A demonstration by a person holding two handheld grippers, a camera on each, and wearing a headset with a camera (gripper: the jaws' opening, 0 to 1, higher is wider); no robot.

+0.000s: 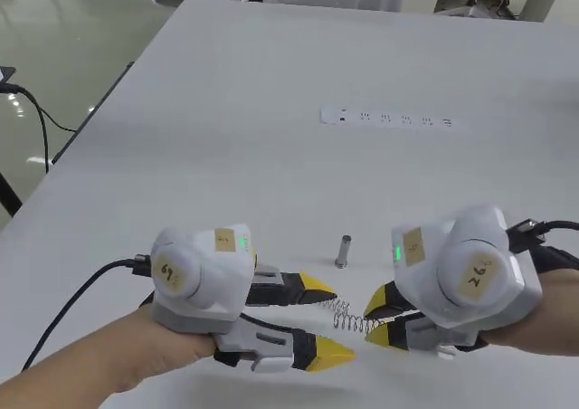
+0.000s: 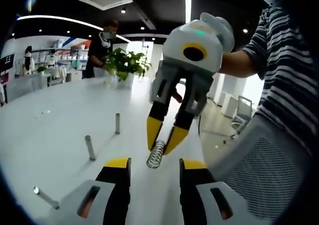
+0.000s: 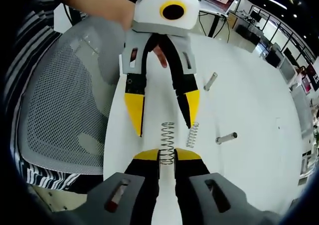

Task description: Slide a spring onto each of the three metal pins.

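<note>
Right now my right gripper has its jaws pinched almost together on one end of a spring. The spring sticks straight out ahead of the yellow tips. My left gripper faces it head-on, jaws spread wide and holding nothing. The spring's free end reaches just to the gap between those left tips and, as far as I can see, touches neither.

A second spring lies loose on the white surface, just beside the held one and close under one of my left jaw tips.

Off to the side in the left gripper view are the metal pins, all bare. The first pin and the second pin stand upright, near each other. The third pin sits closer to my left jaws and slants steeply in the fisheye picture, so I cannot tell whether it stands or lies.

As for writing, each white housing carries small yellowish stickers with handwritten marks. The right sticker looks like "26" followed by something I cannot make out. The left sticker shows two scrawled digits that are too unclear to read with any confidence. Farther up the surface lies a white power strip, well apart from the work, and its markings are too small to read.
</note>
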